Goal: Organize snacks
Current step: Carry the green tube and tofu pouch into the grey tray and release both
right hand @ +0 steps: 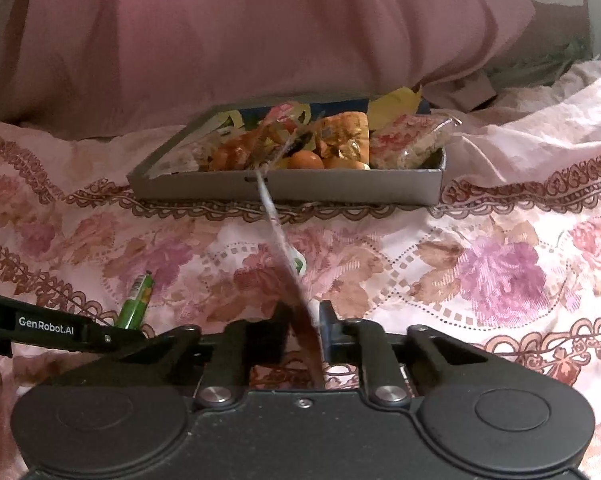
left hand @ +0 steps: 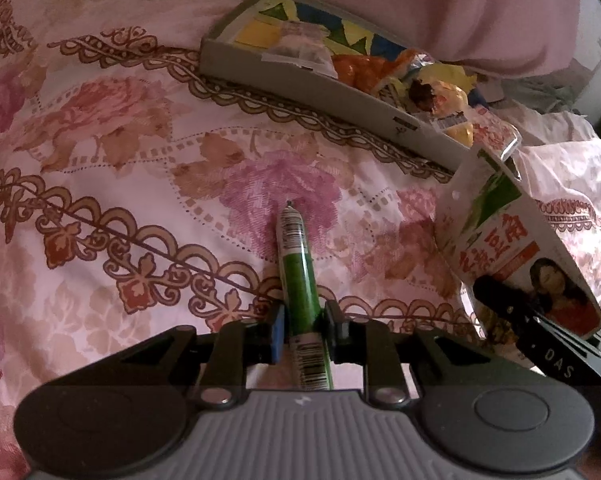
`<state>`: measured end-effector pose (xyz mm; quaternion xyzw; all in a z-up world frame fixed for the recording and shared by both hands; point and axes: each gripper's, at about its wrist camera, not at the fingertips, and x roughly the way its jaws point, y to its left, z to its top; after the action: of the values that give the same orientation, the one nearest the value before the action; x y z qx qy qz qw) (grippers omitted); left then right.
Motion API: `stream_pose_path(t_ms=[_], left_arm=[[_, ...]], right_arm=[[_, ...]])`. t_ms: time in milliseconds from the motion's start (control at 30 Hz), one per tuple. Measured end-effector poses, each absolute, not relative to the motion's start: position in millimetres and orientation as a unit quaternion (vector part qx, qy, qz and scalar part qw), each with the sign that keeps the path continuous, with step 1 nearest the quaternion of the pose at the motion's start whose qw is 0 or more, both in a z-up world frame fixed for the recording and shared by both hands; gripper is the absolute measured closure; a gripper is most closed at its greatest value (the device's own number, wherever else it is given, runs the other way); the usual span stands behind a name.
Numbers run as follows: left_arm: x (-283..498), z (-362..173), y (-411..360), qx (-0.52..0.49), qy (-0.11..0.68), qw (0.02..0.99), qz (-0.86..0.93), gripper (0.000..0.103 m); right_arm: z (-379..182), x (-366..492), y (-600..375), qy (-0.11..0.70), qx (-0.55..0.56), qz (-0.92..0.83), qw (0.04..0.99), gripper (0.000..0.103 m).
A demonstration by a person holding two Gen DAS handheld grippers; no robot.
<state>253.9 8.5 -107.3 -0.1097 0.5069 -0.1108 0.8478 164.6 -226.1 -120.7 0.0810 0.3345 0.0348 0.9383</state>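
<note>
Left gripper (left hand: 302, 326) clenched on a slim green foil-wrapped snack stick (left hand: 298, 276), pads pressing both sides near the lower third. Stick pointing straight ahead from the claw, far tip low over the pink floral bedspread (left hand: 140, 152), whether touching it unclear. Green middle, white barcode panels at both ends, crimped silvery tip. Right gripper (right hand: 304, 326) clamped on a flat plastic snack packet (right hand: 278, 232), seen edge-on from its own camera, rising as a thin blade toward the shallow grey cardboard tray (right hand: 340, 184). From the left camera, same packet showing its face: white with a green corner, red panel with lettering, a printed portrait near the pinched end, held up clear of the bedspread. Tray lying farther back on the bedspread, crowded with orange, yellow and red wrapped snacks. Pink pillow (right hand: 240, 32) behind the tray.
</note>
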Motion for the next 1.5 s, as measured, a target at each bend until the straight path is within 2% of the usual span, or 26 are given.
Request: stream_pose_path(t_ms=[200,933,1500], left_arm=[[254,-106,13,-0.135,0.509,0.843,-0.109,0.082],[249,-94,19,-0.193,0.480,0.847,-0.125,0.083],[246,-85,23,-0.200,0.453,0.861,-0.116,0.083]], right_arm=[[-116,162,-228,0.323,0.084,0.037,0.942,0.098],[-98,149,-224,0.280,0.105,0.049,0.953,0.099],[-82,136,-219,0.245,0.090,0.056,0.964,0.100]])
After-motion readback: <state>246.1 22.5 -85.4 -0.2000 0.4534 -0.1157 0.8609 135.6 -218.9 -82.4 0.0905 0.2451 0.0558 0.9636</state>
